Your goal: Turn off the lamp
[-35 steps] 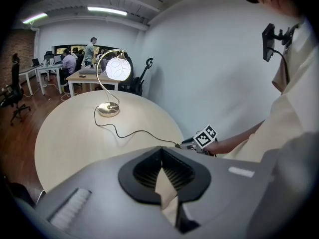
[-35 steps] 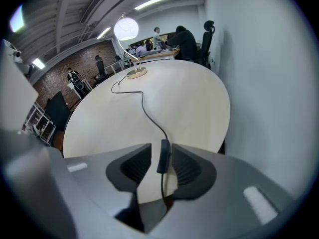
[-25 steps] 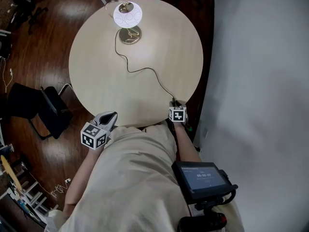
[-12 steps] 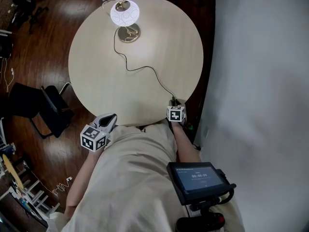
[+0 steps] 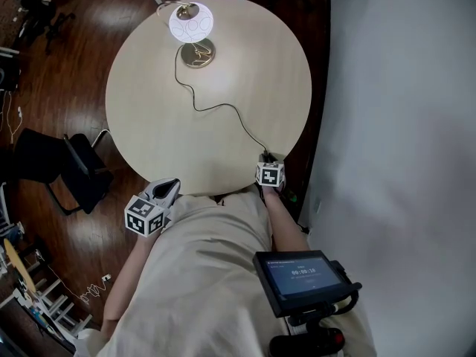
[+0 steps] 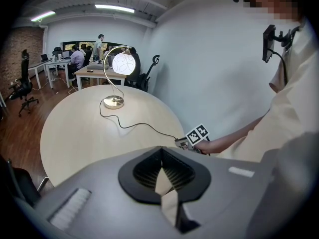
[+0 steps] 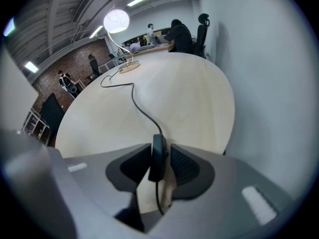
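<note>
The lamp with its glowing white globe shade (image 5: 190,22) and brass base (image 5: 197,53) stands lit at the far side of the round table (image 5: 149,125). Its black cord (image 5: 223,108) snakes across to the near right edge. There my right gripper (image 5: 266,158) is shut on the cord's black inline switch (image 7: 158,158), which stands on edge between the pads while the cord hangs below. My left gripper (image 5: 169,187) hovers by the near left edge, away from the cord, shut and holding nothing. In the left gripper view the lamp (image 6: 123,63) shows lit.
A white wall (image 5: 401,125) runs close along the table's right side. A black chair (image 5: 59,166) stands on the wooden floor to the left. A small screen (image 5: 301,274) hangs at my chest. People sit at desks (image 6: 77,59) far behind the lamp.
Both grippers keep their places at the table's near edge and the lamp stays lit; only the head view has shifted slightly.
</note>
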`<state>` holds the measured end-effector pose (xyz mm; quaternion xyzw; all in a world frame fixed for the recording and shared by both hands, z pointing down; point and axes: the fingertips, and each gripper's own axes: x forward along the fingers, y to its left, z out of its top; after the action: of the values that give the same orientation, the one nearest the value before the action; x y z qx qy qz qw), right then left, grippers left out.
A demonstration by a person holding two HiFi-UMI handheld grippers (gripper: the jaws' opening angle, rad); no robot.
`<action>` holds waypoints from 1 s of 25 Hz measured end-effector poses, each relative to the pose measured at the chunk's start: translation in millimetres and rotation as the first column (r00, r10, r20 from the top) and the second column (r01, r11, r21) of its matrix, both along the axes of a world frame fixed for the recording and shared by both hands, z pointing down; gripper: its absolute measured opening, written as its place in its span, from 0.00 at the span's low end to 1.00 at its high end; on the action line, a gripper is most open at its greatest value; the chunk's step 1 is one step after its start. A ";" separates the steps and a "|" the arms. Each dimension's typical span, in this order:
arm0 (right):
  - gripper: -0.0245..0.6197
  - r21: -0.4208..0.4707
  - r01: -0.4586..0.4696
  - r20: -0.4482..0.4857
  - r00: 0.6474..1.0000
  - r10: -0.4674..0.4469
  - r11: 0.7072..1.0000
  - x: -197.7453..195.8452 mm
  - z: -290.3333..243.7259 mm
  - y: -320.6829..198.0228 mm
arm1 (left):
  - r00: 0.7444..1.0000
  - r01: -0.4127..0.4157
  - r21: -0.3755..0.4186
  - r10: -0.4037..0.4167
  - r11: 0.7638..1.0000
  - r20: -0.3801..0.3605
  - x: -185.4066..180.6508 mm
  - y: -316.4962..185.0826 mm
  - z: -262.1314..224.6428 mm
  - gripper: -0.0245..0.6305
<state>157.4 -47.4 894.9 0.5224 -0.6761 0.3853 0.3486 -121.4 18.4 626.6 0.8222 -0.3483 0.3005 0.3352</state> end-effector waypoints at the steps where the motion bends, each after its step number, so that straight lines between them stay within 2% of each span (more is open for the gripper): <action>1: 0.23 -0.001 -0.002 0.003 1.000 0.002 1.000 0.3 0.6 0.3 | 1.000 -0.001 0.000 0.001 1.000 0.000 1.0 0.4 0.5 0.04; 6: 0.19 0.014 0.022 0.008 1.000 -0.022 1.000 -3.4 -1.3 -1.8 | 1.000 -0.004 -0.004 0.004 1.000 -0.002 2.6 1.7 3.3 0.04; 12: 0.20 0.018 0.054 -0.021 0.998 -0.054 0.998 -3.3 0.1 0.8 | 1.000 -0.010 -0.009 0.010 1.000 -0.001 6.1 6.0 5.3 0.04; 14: 0.24 0.017 0.048 -0.026 0.999 -0.048 0.999 -3.2 -4.1 0.7 | 1.000 -0.011 -0.013 0.011 1.000 -0.005 7.5 7.8 6.3 0.04; 17: 0.24 0.016 0.034 -0.042 0.999 -0.033 0.999 -0.2 -8.4 1.4 | 1.000 -0.011 -0.020 0.011 1.000 -0.009 8.6 10.7 7.9 0.04; 20: 0.20 0.016 0.031 -0.051 0.998 -0.030 0.999 2.4 -8.8 3.5 | 1.000 -0.016 -0.025 0.016 1.000 -0.013 10.4 12.4 10.6 0.04; 25: 0.20 0.027 0.034 -0.051 0.998 -0.033 0.999 0.3 -9.0 -2.9 | 0.999 -0.029 -0.018 0.029 0.999 -0.016 12.4 7.6 13.2 0.04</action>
<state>157.7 -50.2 885.9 0.5252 -0.6811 0.3567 0.3647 -108.9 25.9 639.8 0.8265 -0.3310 0.3018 0.3409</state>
